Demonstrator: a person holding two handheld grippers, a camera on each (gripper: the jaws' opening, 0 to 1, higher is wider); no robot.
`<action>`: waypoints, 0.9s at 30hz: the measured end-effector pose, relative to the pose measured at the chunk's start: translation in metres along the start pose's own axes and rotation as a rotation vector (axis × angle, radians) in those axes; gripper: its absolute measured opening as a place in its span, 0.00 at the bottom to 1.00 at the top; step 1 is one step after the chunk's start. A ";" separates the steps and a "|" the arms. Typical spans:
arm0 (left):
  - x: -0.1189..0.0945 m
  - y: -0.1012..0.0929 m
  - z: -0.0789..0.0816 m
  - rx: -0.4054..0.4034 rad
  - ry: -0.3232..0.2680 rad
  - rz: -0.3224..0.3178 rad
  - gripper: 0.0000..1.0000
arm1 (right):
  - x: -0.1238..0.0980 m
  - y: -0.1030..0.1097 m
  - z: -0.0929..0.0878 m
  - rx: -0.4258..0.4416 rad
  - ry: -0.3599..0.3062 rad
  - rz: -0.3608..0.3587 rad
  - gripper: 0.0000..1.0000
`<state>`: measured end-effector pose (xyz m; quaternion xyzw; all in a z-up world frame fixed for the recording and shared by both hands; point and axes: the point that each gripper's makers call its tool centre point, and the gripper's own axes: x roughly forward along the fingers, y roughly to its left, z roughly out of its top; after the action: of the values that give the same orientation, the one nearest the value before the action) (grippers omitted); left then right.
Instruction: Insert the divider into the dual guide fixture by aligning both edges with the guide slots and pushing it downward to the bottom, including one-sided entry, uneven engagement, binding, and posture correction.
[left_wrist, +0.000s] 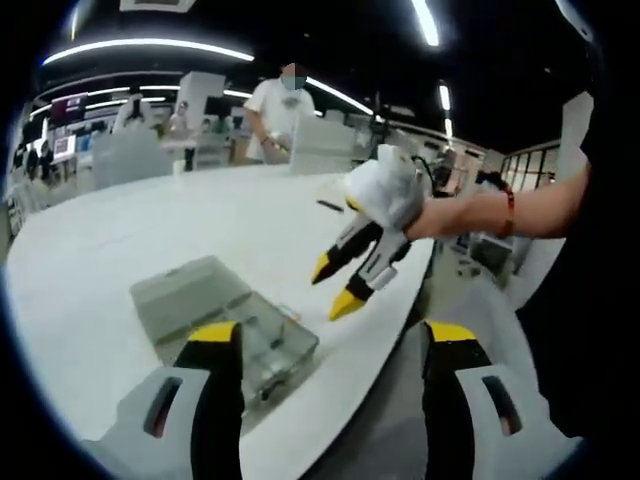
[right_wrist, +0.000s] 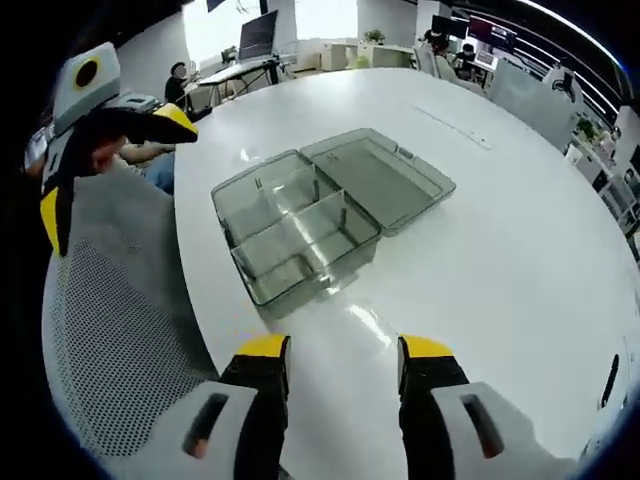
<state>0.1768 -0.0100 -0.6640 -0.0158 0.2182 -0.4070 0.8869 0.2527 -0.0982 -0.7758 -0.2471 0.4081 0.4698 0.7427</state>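
Right gripper view: the right gripper (right_wrist: 343, 350) has its yellow-tipped jaws spread apart with nothing between them, over bare white table (right_wrist: 520, 250). Just beyond the tips, clear of them, sits the clear plastic box (right_wrist: 300, 235) near the table's curved edge. Lid (right_wrist: 380, 175) lies hinged flat open on the far side of the box. Inside the box, clear partitions (right_wrist: 290, 215) stand upright and split it into compartments; whether the loose divider is among them cannot be told from here. To the left of the box, off the table edge, a white mesh chair back (right_wrist: 120, 330). Above it, the left gripper (right_wrist: 60, 215) enters, well apart from the box, held in a hand; its jaw spacing is not readable in this view. Beyond the box, far side of the room, desks with monitors (right_wrist: 258, 32) and seated people.

Left gripper view: the left gripper (left_wrist: 330, 335) has its jaws wide, empty. The box (left_wrist: 235, 330) lies at the left jaw's tip, partly hidden behind it, at the table (left_wrist: 150, 240) edge. Past the box, to its right and raised off the table, the right gripper (left_wrist: 335, 285) points down toward the table edge, jaws slightly parted, held by a white-gloved hand (left_wrist: 385, 190). Further back, a standing person (left_wrist: 278, 115) in a white shirt.
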 end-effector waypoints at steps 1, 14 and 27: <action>0.000 -0.001 0.000 -0.003 -0.001 -0.005 0.71 | 0.001 0.000 -0.001 0.012 -0.001 -0.002 0.41; 0.004 0.004 0.001 0.000 0.007 -0.016 0.71 | 0.014 -0.009 -0.011 0.152 -0.036 -0.077 0.47; 0.004 0.006 -0.003 -0.025 0.009 -0.003 0.71 | 0.028 -0.006 -0.015 0.219 -0.061 -0.090 0.48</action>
<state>0.1824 -0.0082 -0.6692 -0.0256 0.2272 -0.4055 0.8851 0.2590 -0.0985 -0.8073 -0.1681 0.4226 0.3958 0.7978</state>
